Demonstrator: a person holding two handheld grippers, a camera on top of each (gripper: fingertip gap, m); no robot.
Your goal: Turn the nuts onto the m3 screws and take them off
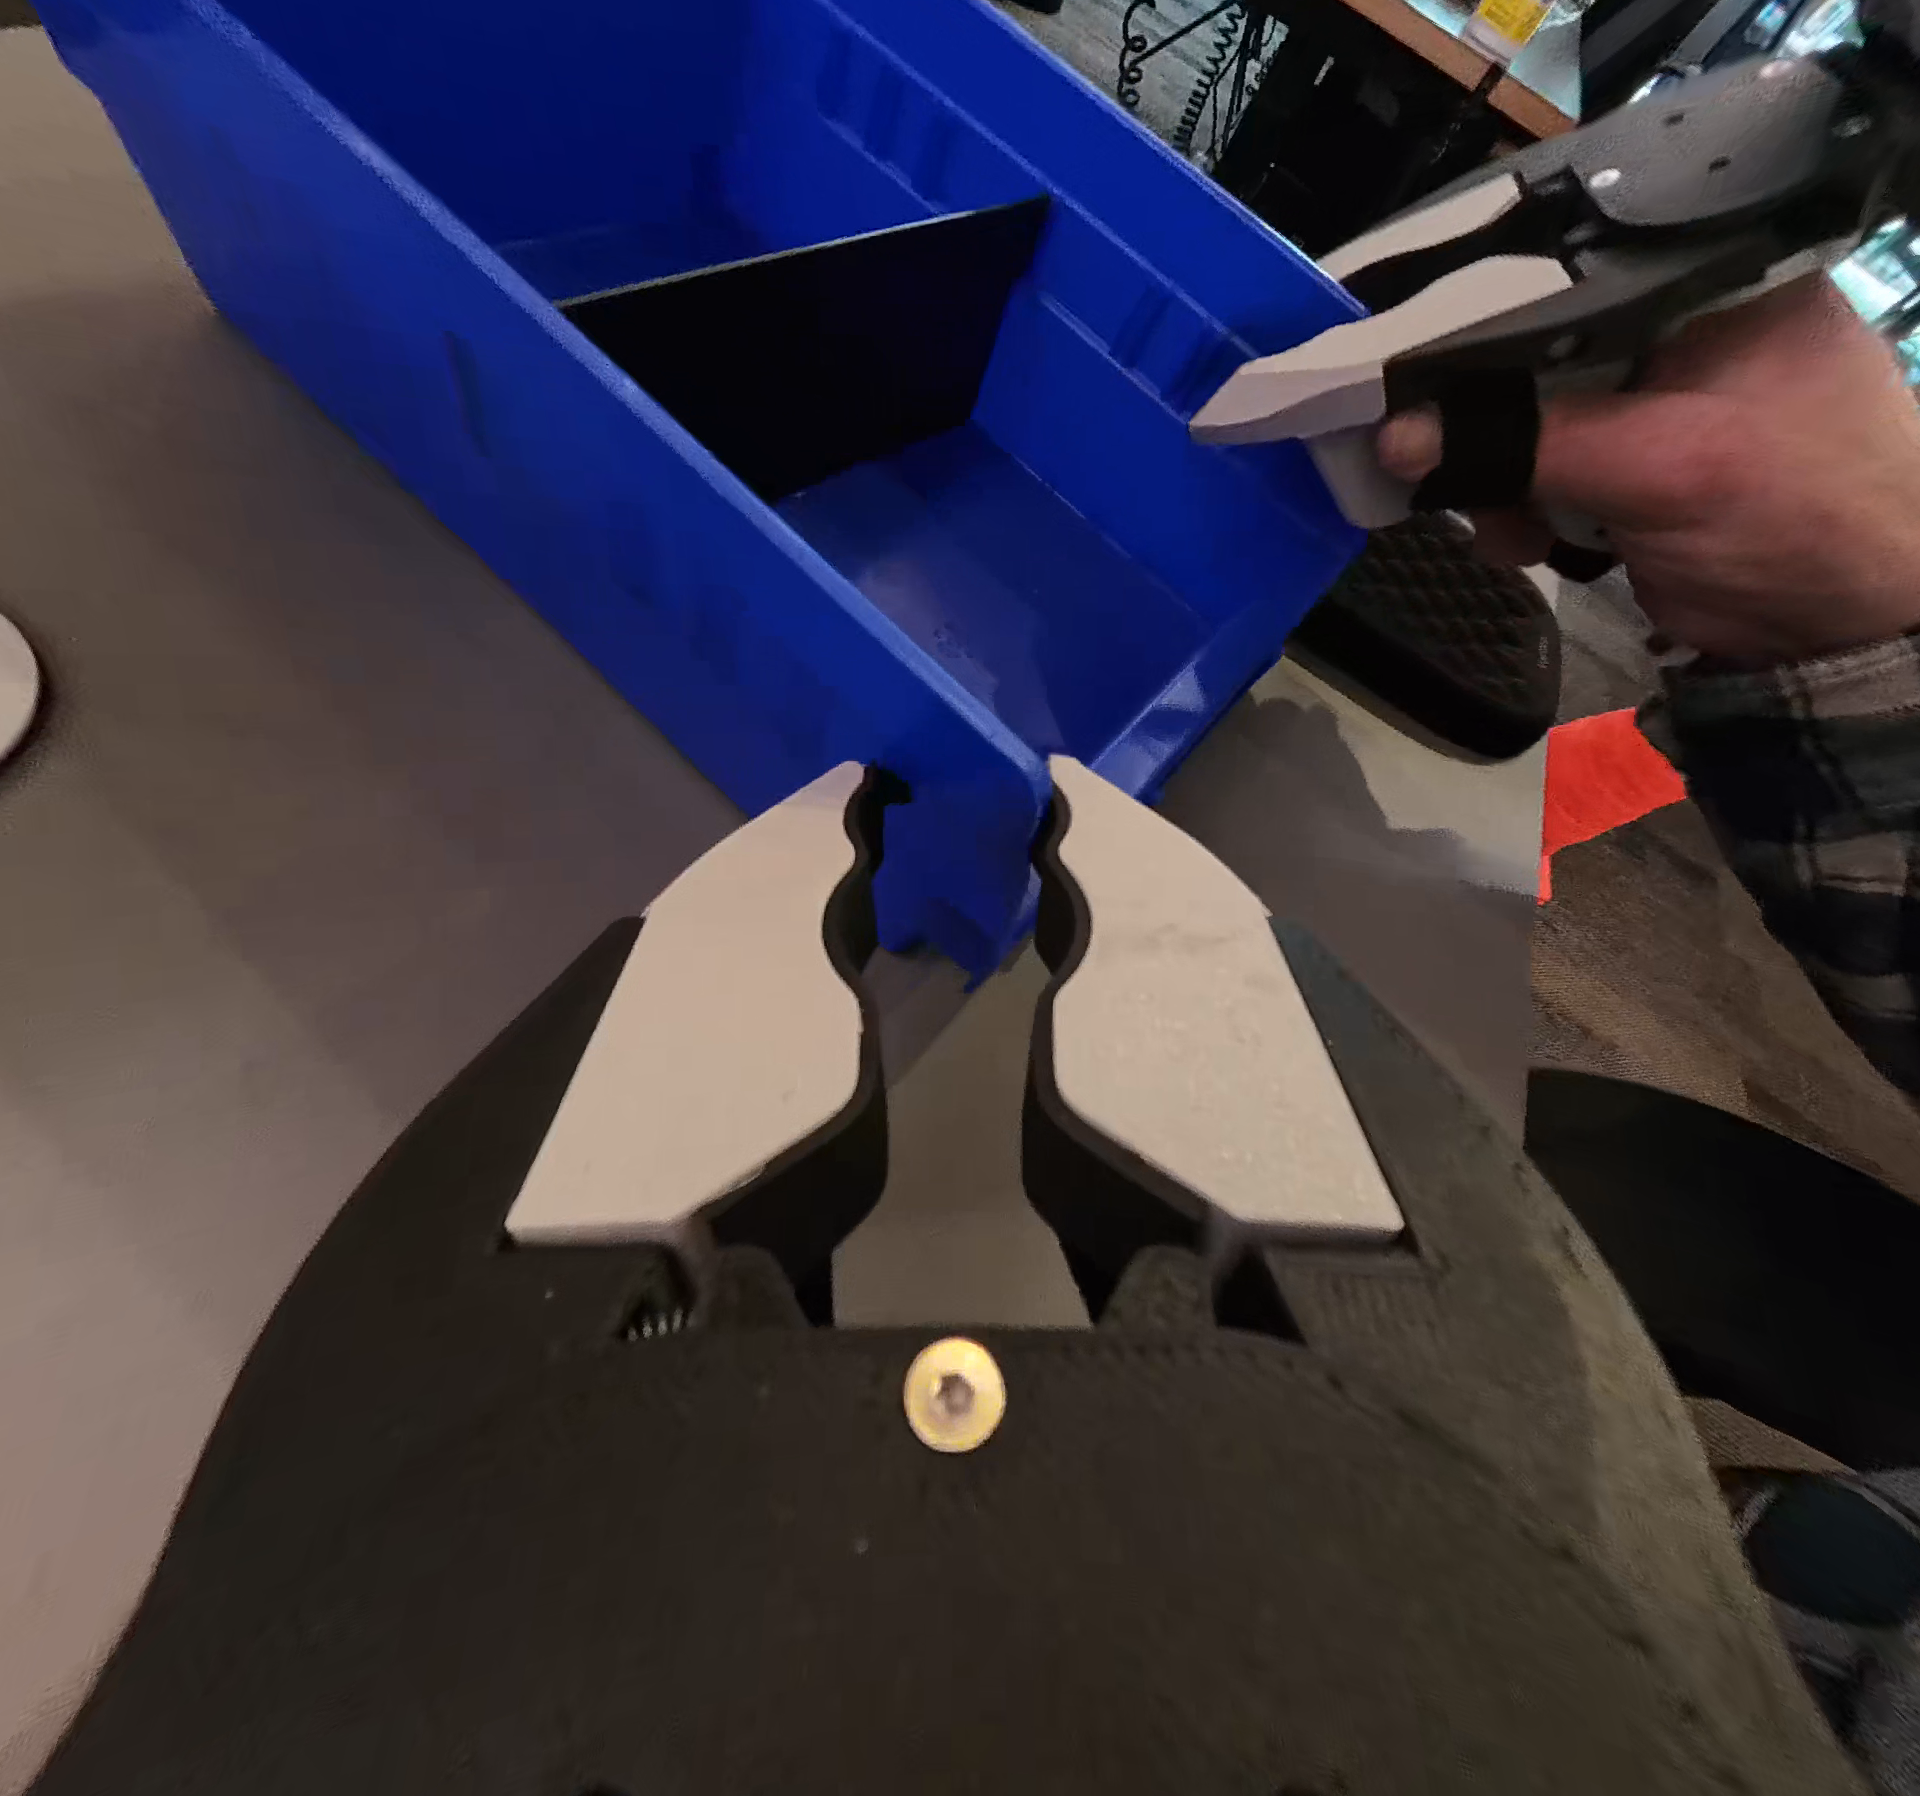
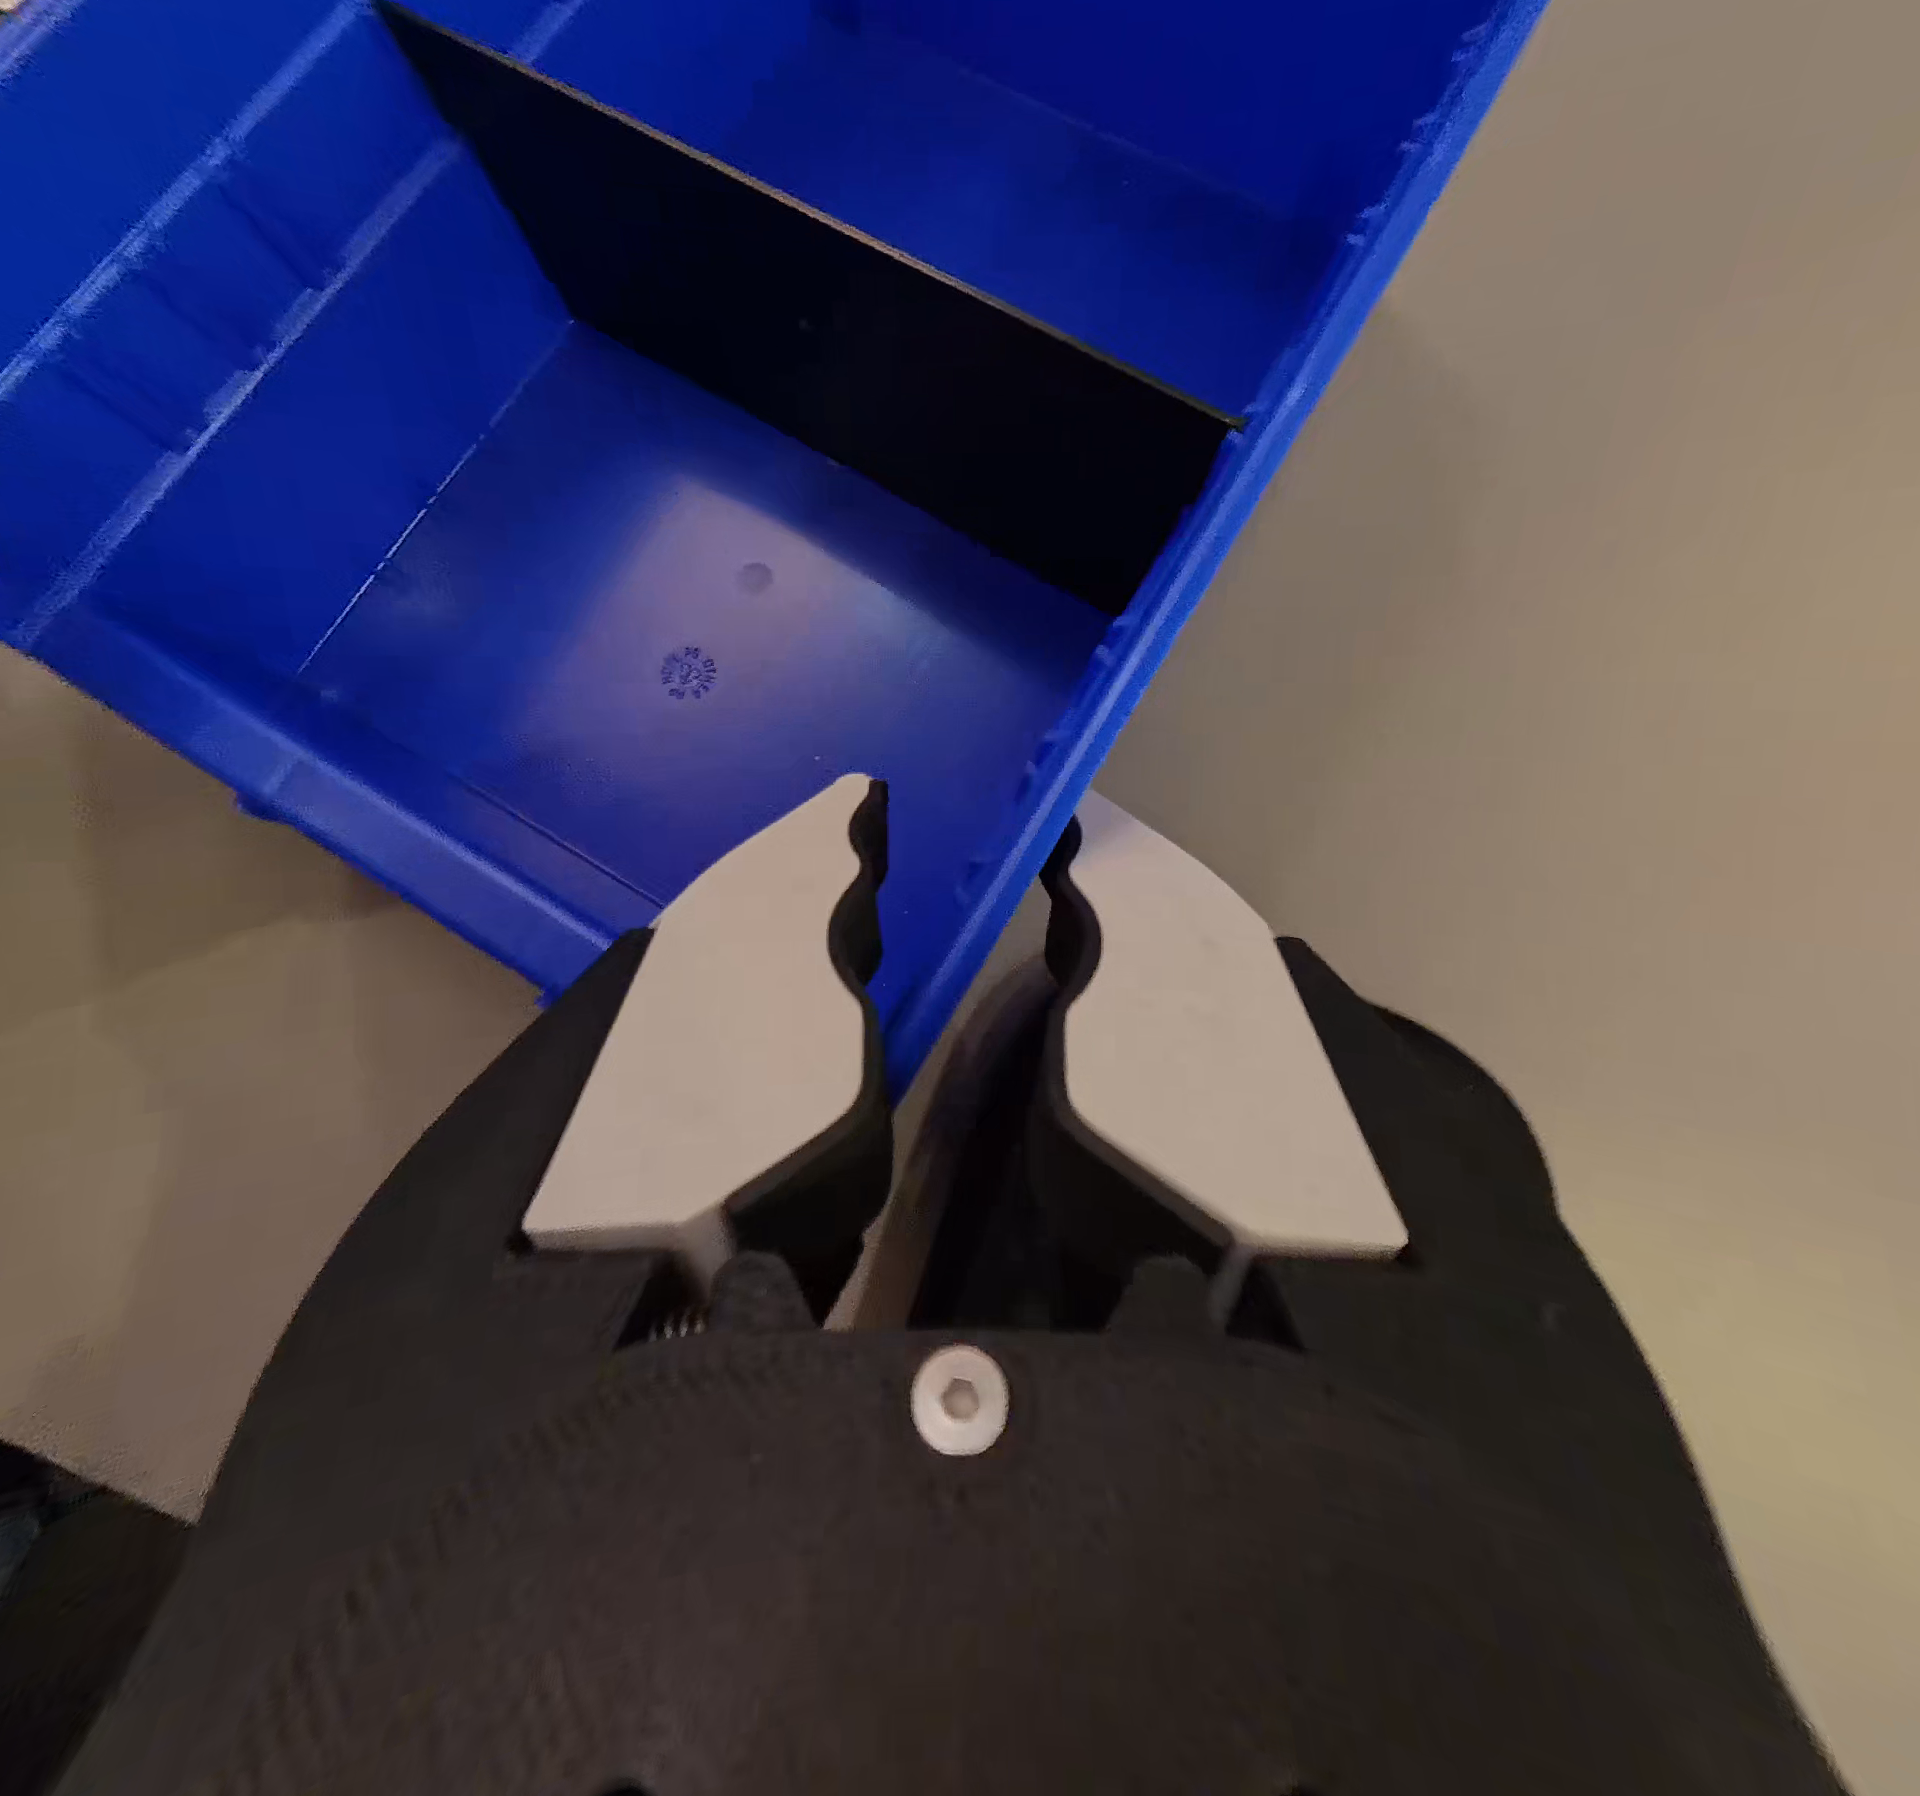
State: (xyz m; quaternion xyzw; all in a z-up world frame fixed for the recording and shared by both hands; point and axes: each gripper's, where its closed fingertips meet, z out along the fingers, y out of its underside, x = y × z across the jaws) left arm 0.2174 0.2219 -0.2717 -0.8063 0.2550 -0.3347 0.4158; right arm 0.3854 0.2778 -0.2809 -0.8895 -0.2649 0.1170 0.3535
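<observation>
Blue bin (image 2: 623, 312), moulded round stamp (image 2: 688, 676) on floor

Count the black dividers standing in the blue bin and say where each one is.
1. A black divider stands across the blue bin, wall to wall, closing off the end compartment nearest both hand-held grippers. The bin's far end runs out of frame, so more could be hidden.

Grey tabletop (image 1: 260, 655); black mesh chair (image 1: 1444, 645); red tape (image 1: 1600, 780) on floor; cluttered shelf (image 1: 1455, 11).
</observation>
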